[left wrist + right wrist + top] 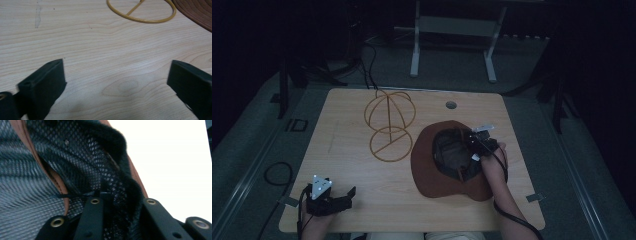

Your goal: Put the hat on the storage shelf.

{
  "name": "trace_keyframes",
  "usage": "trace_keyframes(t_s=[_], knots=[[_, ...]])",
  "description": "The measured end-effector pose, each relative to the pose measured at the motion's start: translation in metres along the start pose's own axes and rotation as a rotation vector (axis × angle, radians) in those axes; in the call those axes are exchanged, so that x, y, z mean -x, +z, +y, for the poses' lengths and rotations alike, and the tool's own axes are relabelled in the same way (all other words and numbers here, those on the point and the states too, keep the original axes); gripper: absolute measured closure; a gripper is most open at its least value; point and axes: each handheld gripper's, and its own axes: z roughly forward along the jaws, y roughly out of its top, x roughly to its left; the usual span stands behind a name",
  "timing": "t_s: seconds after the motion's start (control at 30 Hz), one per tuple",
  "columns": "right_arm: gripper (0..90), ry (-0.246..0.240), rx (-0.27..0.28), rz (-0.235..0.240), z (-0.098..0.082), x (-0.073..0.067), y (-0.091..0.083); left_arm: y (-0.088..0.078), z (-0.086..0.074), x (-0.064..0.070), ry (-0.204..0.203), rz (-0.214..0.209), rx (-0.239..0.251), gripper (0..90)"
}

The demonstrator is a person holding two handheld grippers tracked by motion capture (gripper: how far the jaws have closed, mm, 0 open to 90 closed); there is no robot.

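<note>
A brown brimmed hat (432, 175) lies crown-down on the right half of the wooden table (352, 165), showing its dark mesh lining (82, 162). My right gripper (472, 144) reaches into the hat from the right and is shut on the lining's black edge band (122, 202) at the inner rim. A gold wire hat stand (389, 125) stands just left of the hat; its ring base (142, 18) and the hat brim (197, 12) appear in the left gripper view. My left gripper (346, 196) rests at the table's near left corner, open, with bare wood between its jaws (116, 72).
A round cable hole (451, 105) sits near the table's far edge. A white metal frame (452, 30) stands on the floor beyond. Cables (279, 172) lie on the floor at the left. Bare wood stretches between the left gripper and the stand.
</note>
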Motion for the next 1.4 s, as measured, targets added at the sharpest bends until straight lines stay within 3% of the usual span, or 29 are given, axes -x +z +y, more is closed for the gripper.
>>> trace_keyframes(t_s=[0.17, 0.37, 0.5, 0.63, 0.9, 0.93, 1.07, 1.17, 1.4], knots=[[85.9, 0.065, 0.025, 0.029, 0.002, 0.015, -0.015, 0.001, 0.000, 0.000, 0.001, -0.010, 0.000, 4.3], [86.2, 0.110, 0.109, 0.044, 0.006, 0.032, -0.045, 0.004, 0.001, 0.002, 0.006, -0.009, -0.013, 4.7], [86.2, 0.113, 0.166, 0.045, 0.011, 0.041, -0.069, 0.008, 0.002, 0.005, 0.016, -0.029, -0.020, 4.9], [86.2, 0.090, 0.231, 0.015, 0.014, 0.045, -0.097, 0.009, 0.007, 0.012, 0.034, -0.047, -0.013, 4.9], [86.1, 0.066, 0.254, 0.014, 0.003, 0.044, -0.116, 0.011, 0.017, 0.026, 0.067, -0.088, -0.018, 5.6], [86.2, 0.055, 0.262, 0.015, -0.002, 0.042, -0.121, 0.016, 0.026, 0.040, 0.092, -0.124, -0.027, 5.8], [86.2, 0.042, 0.274, 0.015, -0.005, 0.038, -0.126, 0.019, 0.036, 0.053, 0.111, -0.161, -0.023, 6.1], [86.1, 0.021, 0.270, 0.023, -0.010, 0.033, -0.127, 0.024, 0.052, 0.071, 0.128, -0.216, -0.020, 6.4], [86.1, 0.001, 0.261, 0.039, -0.019, 0.026, -0.129, 0.028, 0.077, 0.096, 0.171, -0.270, -0.006, 6.6]])
